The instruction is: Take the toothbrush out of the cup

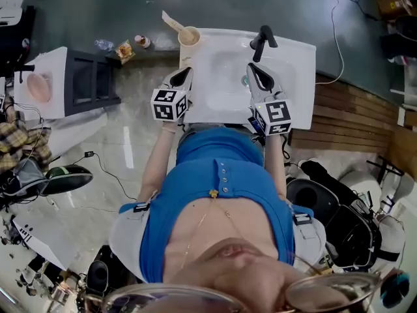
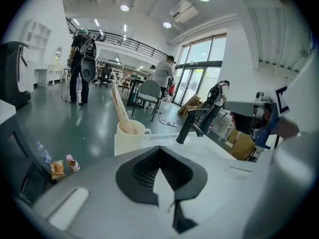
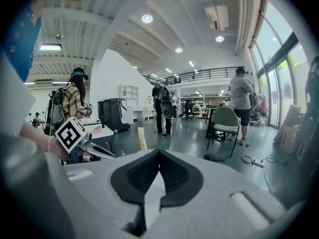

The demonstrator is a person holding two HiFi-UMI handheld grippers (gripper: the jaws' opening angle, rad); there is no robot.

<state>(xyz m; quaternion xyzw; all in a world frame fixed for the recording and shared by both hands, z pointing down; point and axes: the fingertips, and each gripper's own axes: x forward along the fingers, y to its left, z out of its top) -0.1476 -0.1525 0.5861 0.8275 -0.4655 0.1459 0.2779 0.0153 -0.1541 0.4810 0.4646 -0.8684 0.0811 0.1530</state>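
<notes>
White sink (image 1: pixel 294 60), blk faucet (image 1: pixel 262 40), cream cup (image 1: pixel 189 36), tan toothbrush (image 1: pixel 172 23), blue shirt (image 1: pixel 221 175).

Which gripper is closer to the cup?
The left gripper: it sits right by the cup at the left edge of the sink; the right gripper is by the faucet.

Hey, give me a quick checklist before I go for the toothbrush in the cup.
1. Toothbrush standing in the cup: ok.
2. Left tool open for a grasp: not ok, jaws together, empty.
3. Left tool at the toothbrush: not ok, short of the cup.
4. Path to the cup unobstructed: ok, only bare sink between.
5. Right tool out of the way: ok, shut, empty, near the faucet.
6. Cup steady enough when the toothbrush is pulled: cannot tell.
</notes>
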